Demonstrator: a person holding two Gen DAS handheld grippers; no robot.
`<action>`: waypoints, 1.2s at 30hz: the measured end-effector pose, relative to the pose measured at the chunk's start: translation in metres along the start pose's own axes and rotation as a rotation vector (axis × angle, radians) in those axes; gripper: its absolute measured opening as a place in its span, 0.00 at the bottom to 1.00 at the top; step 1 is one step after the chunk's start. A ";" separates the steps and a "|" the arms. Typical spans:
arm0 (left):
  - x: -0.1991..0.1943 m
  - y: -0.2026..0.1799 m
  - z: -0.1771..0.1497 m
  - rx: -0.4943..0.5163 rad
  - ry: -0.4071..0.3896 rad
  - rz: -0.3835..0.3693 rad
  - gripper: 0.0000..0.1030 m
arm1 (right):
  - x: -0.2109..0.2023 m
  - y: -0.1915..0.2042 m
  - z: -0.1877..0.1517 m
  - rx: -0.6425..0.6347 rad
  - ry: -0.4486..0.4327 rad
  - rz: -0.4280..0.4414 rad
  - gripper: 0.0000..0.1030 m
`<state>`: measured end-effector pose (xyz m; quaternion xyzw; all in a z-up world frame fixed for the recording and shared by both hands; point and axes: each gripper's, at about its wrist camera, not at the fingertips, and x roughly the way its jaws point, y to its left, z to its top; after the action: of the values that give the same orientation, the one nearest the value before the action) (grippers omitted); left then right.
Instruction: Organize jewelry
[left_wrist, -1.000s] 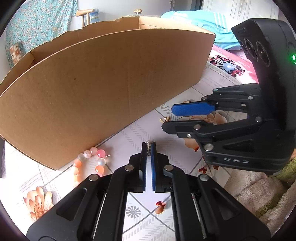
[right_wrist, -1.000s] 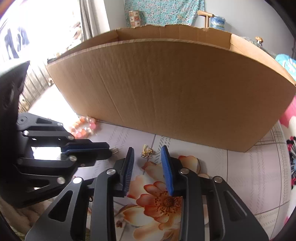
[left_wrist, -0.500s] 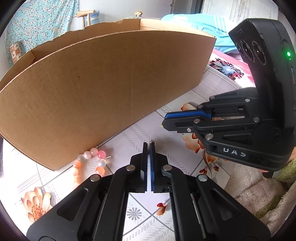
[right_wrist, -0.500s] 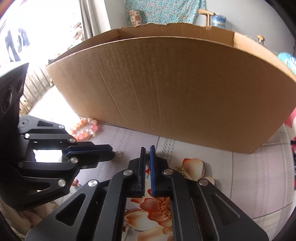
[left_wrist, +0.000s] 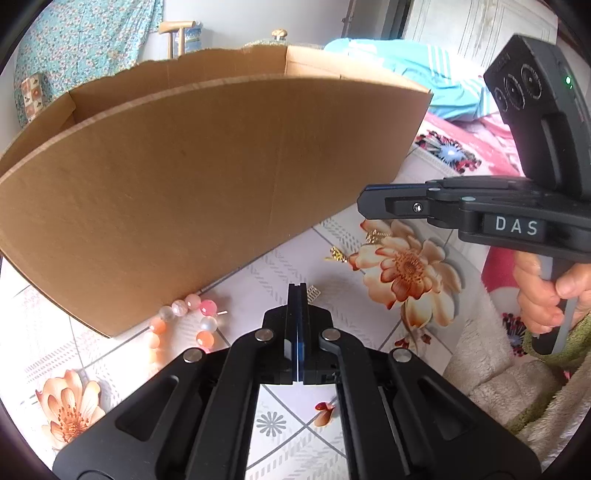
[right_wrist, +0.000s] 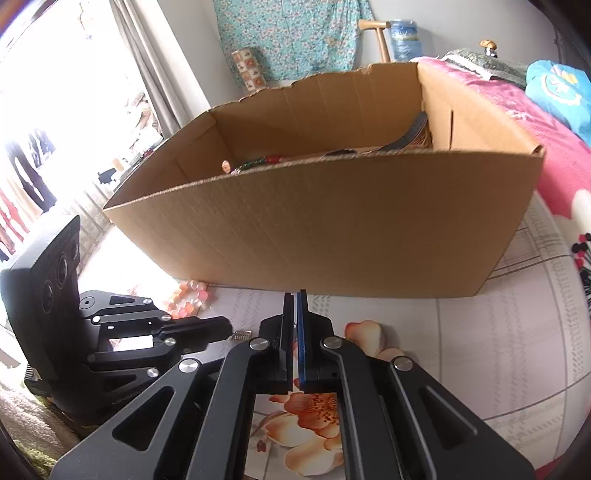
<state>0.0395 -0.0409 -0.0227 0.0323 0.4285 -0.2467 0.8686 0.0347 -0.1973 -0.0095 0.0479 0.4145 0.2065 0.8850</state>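
Nearest the left wrist camera, the left hand-held gripper (left_wrist: 297, 286) is sitting with its jaws pressed flat together over the floral cloth (left_wrist: 236, 295). A small ridged silver piece (left_wrist: 312, 293) is poking out just beside its tip, and I cannot tell whether it is being pinched or only lying there.

Just right of it, the change is showing: the right hand-held gripper (right_wrist: 295, 295), which a second ago was standing open around a small gold piece, is now fully closed and lifting off the cloth, a person's hand (left_wrist: 546, 295) squeezing its handle. Two gold bits (left_wrist: 338, 254) are still lying or dangling just under its tip – so whether the pinch caught anything is unclear, and nothing is showing plainly between the pads. If it did catch, the carry to the box is starting; if not, a second try is needed.

Further left, a pink and orange bead bracelet (left_wrist: 184, 321) is waiting against the foot of the cardboard box (left_wrist: 184, 184). Beyond that near wall, more beads (right_wrist: 258, 162) are already resting inside the box.
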 end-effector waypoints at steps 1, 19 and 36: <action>-0.001 0.001 0.000 0.000 -0.004 -0.002 0.00 | 0.000 0.000 0.000 0.003 0.003 0.004 0.02; -0.002 -0.002 -0.003 0.001 0.023 -0.008 0.01 | 0.039 0.038 -0.010 -0.225 0.101 -0.145 0.07; 0.005 -0.022 -0.001 0.147 0.036 0.062 0.33 | 0.006 -0.006 -0.002 0.039 0.024 0.039 0.03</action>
<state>0.0318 -0.0619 -0.0238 0.1138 0.4234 -0.2501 0.8633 0.0386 -0.2003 -0.0170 0.0708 0.4280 0.2163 0.8747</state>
